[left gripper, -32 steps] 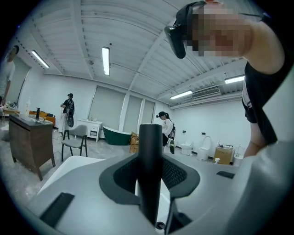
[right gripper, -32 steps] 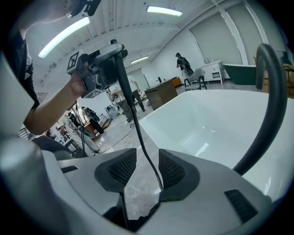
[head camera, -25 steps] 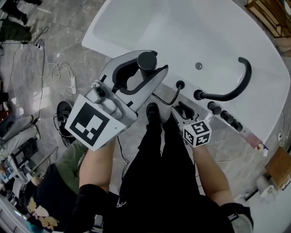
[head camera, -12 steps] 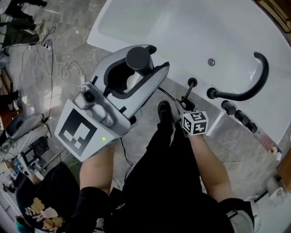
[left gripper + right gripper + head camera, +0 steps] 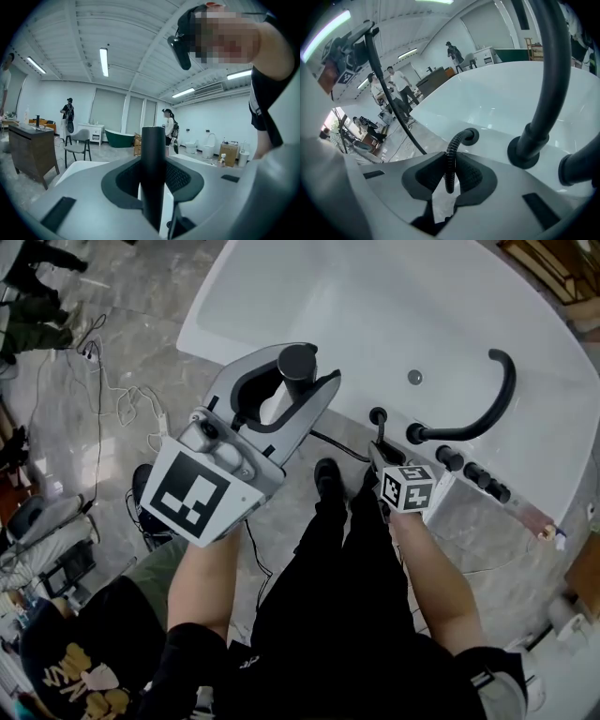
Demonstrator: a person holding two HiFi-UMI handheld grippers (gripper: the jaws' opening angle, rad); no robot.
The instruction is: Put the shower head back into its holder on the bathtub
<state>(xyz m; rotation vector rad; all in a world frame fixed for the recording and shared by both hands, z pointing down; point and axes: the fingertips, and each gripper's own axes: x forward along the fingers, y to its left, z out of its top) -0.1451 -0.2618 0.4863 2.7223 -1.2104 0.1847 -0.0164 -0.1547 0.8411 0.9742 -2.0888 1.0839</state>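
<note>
Standing upright in the left gripper (image 5: 307, 381), the shower head (image 5: 153, 159) looks like a plain black cylinder. The jaws are clamped on it from both sides, holding it raised over the floor just off the near edge of the bathtub (image 5: 394, 306). It is not in its holder (image 5: 378, 415) yet. That black ring sits on the tub's rim, near the base of the curved black spout (image 5: 492, 399) and a row of dark knobs (image 5: 469, 476).

A ribbed black hose (image 5: 450, 154) rises from the ring, and the right gripper (image 5: 380, 454) has it. Its jaws have just been closing, and the hose now sits pinched between the 2 pads, near the ring. The rest of the hose runs across the gap toward the raised head.

The split makes sense to me: 1 hand carries the head while the other manages the slack, so the hose can be fed down through the ring rather than bunching up and blocking the seat.

I would put the task about midway, with the head lifted and the hose gripped but the seating not yet done. Next, the head's lower end needs lining up over the ring as the hose goes down.

Further off, a few people (image 5: 168, 129) stand about the room near a green tub (image 5: 117, 139).
</note>
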